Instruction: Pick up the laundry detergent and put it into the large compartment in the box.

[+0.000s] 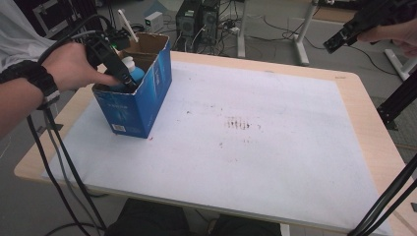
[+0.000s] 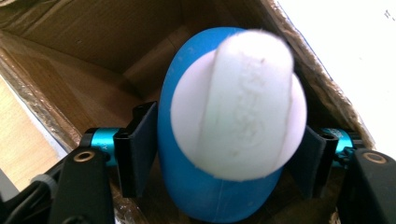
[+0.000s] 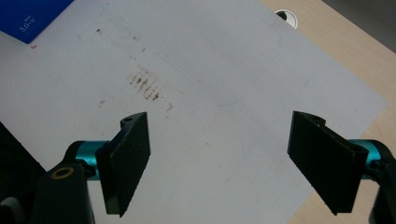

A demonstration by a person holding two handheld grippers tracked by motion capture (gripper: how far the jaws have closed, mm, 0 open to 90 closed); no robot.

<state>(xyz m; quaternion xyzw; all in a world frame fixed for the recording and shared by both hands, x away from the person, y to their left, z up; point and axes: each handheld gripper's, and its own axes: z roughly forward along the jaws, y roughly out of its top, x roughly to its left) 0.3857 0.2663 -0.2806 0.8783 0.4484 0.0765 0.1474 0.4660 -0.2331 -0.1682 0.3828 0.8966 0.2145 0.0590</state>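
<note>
The left gripper [image 2: 219, 154] reaches down into the box [image 1: 147, 98], its jaws flanking the blue bottle [image 2: 187, 186]; the pads sit just beside its sides, and contact cannot be told. The bottle stands inside the box, white cap [image 2: 243, 107] up. The right gripper [image 3: 219, 161] hangs open, empty, above the mat [image 3: 224, 84].

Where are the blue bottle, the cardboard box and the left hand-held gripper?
blue bottle [image 2: 196, 186]: left gripper view, its blue body.
cardboard box [image 1: 140, 105]: high view, its blue outer wall.
left hand-held gripper [image 2: 224, 154]: left gripper view, midway between its fingertips.
</note>
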